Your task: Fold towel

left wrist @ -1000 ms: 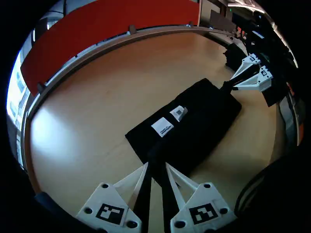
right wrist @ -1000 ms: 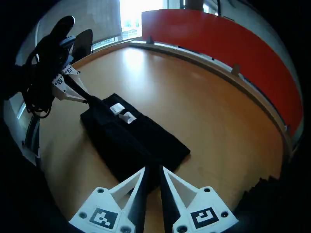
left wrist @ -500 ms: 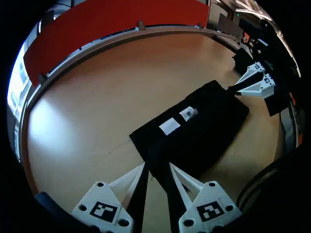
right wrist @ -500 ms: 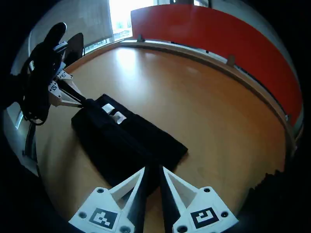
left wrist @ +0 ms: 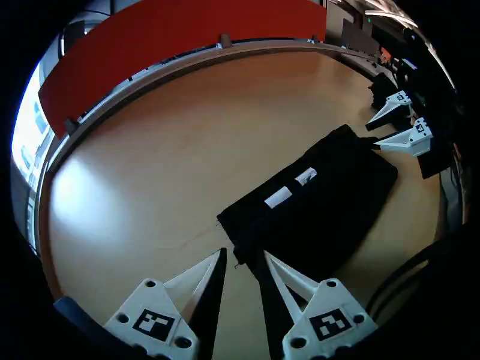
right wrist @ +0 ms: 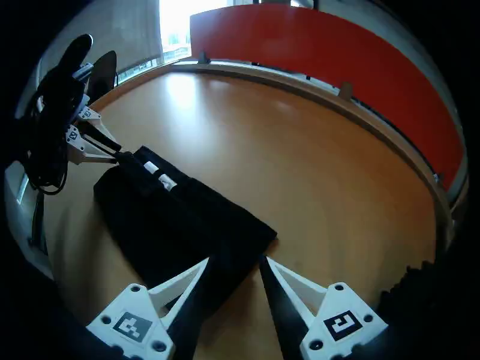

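Left tongs (left wrist: 240, 257): now opened, towel (left wrist: 324, 198) corner released.
Right tongs (right wrist: 234, 261): opened wide too.
Advice: withdraw level above desk (left wrist: 150, 156), without snagging cloth.

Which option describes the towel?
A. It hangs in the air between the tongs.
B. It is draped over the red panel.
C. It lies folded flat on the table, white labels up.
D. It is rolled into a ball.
C: the towel lies flat and folded on the table, with its white labels facing up.
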### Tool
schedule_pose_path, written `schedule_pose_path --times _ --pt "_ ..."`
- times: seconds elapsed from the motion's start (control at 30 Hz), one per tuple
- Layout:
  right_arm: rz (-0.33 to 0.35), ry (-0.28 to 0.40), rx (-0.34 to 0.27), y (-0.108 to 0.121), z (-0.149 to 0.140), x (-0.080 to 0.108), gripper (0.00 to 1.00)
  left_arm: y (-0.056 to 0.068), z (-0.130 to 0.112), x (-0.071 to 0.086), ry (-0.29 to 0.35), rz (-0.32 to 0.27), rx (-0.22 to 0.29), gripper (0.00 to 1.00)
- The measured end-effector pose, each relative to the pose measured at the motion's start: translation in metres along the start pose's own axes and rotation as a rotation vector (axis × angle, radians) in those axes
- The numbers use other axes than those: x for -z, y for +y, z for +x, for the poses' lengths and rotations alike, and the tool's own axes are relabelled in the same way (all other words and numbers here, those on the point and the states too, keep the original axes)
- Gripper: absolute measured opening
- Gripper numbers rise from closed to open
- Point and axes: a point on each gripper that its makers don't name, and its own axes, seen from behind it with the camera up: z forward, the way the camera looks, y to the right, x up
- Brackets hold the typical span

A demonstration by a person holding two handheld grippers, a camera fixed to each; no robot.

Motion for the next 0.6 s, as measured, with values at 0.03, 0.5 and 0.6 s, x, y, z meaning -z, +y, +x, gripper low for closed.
schedule_pose_path --times 0.03,0.5,0.6 --pt "-0.004 0.0 -0.001 0.001 0.0 0.0 0.59 -0.001 0.0 0.0 -0.001 0.004 -0.002 0.42" --pt "-0.046 0.017 -0.033 0.018 0.01 -0.001 0.74 -0.021 0.008 0.003 0.014 0.06 -0.014 0.93" --pt "-0.054 0.021 -0.03 0.02 0.012 -0.001 0.79 -0.027 0.01 0.004 0.019 0.076 -0.01 0.94"
